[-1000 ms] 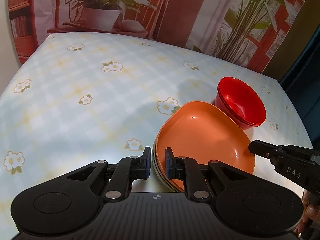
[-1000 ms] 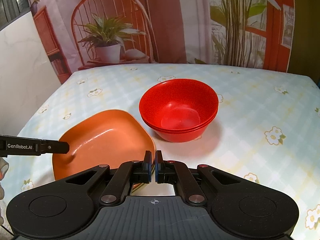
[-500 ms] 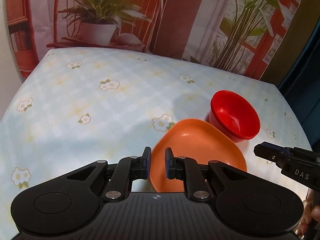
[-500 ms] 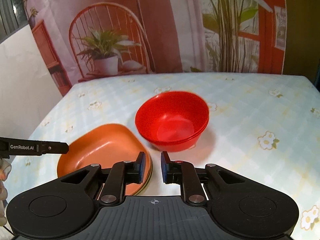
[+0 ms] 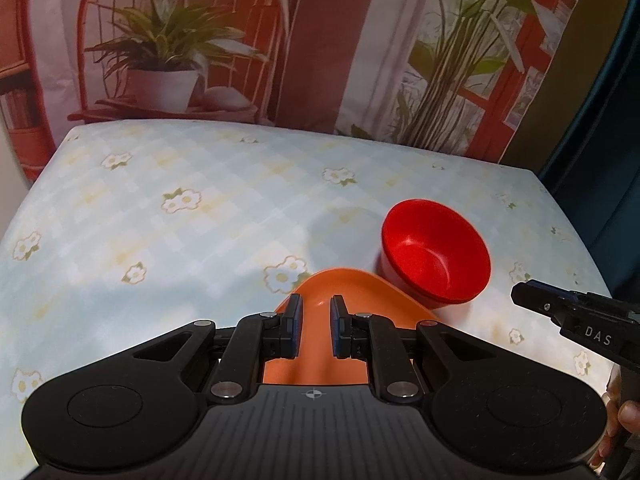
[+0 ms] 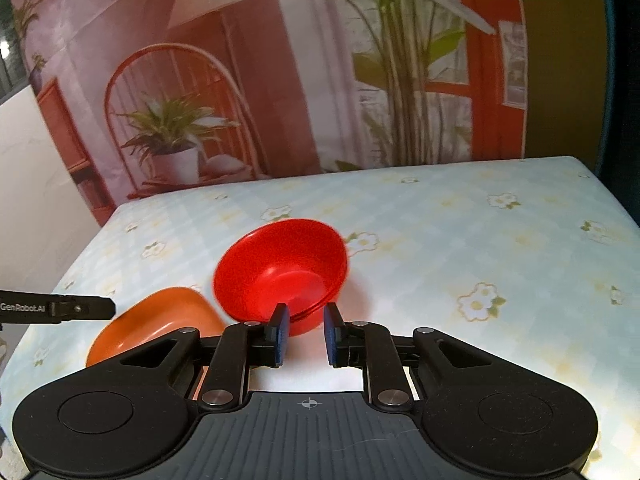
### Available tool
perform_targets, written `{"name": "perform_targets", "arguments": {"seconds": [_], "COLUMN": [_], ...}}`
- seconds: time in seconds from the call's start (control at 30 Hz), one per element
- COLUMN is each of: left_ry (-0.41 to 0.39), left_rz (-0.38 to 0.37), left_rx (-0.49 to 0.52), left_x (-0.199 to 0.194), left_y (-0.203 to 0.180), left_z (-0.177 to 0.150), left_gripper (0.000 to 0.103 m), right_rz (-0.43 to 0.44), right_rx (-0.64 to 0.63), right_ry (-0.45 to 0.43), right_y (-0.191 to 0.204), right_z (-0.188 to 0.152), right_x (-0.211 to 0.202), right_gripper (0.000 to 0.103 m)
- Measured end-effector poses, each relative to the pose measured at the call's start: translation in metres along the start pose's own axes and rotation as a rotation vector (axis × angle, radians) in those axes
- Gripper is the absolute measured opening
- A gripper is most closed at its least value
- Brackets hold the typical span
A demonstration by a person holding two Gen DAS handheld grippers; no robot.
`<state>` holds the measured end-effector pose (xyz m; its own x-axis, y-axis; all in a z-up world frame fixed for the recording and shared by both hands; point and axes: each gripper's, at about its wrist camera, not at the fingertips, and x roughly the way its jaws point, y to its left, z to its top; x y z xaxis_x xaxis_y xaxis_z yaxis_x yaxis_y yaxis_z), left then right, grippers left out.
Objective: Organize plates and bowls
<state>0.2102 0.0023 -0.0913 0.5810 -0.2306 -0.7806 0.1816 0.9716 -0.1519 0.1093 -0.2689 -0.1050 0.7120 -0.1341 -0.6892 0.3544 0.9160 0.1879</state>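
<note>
An orange plate (image 5: 352, 292) (image 6: 160, 312) lies on the flowered tablecloth, close to two nested red bowls (image 5: 436, 248) (image 6: 280, 272). My left gripper (image 5: 315, 300) hovers above the plate's near side, shut down to a slim gap with nothing in it. My right gripper (image 6: 306, 312) hangs above the table in front of the bowls, its jaws slightly apart and holding nothing. Each gripper shows in the other's view: the right gripper (image 5: 536, 300) at the right edge, the left gripper (image 6: 80, 308) at the left edge, over the plate's far side.
The tablecloth (image 5: 160, 220) is pale blue check with white flowers. A printed backdrop (image 5: 320, 40) of plants and a chair hangs behind the table's far edge. A person's fingers (image 5: 628, 412) show at the lower right.
Both grippers have drawn back and upward, so the plate and bowls look smaller and lower. The right jaws went from shut to slightly apart. The dishes stayed where they were.
</note>
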Motion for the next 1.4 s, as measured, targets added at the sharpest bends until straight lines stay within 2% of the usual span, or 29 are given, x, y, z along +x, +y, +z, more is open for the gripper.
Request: {"name": "perform_targets", "arguments": {"seconds": [0.47, 0.6, 0.67, 0.73, 0.8, 0.83, 1.13, 1.4], "left_ry": [0.013, 0.020, 0.024, 0.031, 0.039, 0.043, 0.112, 0.164], "left_rz": [-0.042, -0.072, -0.083, -0.094, -0.102, -0.105, -0.106, -0.119], "left_rx": [0.030, 0.039, 0.043, 0.044, 0.044, 0.046, 0.076, 0.090], "left_x": [0.016, 0.024, 0.030, 0.038, 0.047, 0.052, 0.094, 0.111], "left_y": [-0.021, -0.029, -0.033, -0.037, -0.038, -0.039, -0.044, -0.044], "left_z": [0.016, 0.022, 0.026, 0.028, 0.031, 0.032, 0.041, 0.043], "left_gripper": [0.015, 0.015, 0.016, 0.020, 0.033, 0.034, 0.034, 0.034], "right_rz": [-0.042, -0.047, -0.043, -0.037, -0.030, -0.027, -0.013, -0.010], "right_rx": [0.037, 0.047, 0.049, 0.046, 0.044, 0.043, 0.054, 0.108], "right_ry": [-0.013, -0.013, -0.010, -0.008, -0.007, -0.004, 0.039, 0.080], "right_y": [-0.025, -0.030, -0.030, -0.029, -0.027, -0.027, -0.022, -0.032], "right_z": [0.004, 0.007, 0.009, 0.012, 0.015, 0.016, 0.023, 0.017], "right_x": [0.001, 0.007, 0.010, 0.015, 0.021, 0.024, 0.060, 0.079], "right_gripper": [0.019, 0.027, 0.028, 0.032, 0.036, 0.038, 0.040, 0.040]}}
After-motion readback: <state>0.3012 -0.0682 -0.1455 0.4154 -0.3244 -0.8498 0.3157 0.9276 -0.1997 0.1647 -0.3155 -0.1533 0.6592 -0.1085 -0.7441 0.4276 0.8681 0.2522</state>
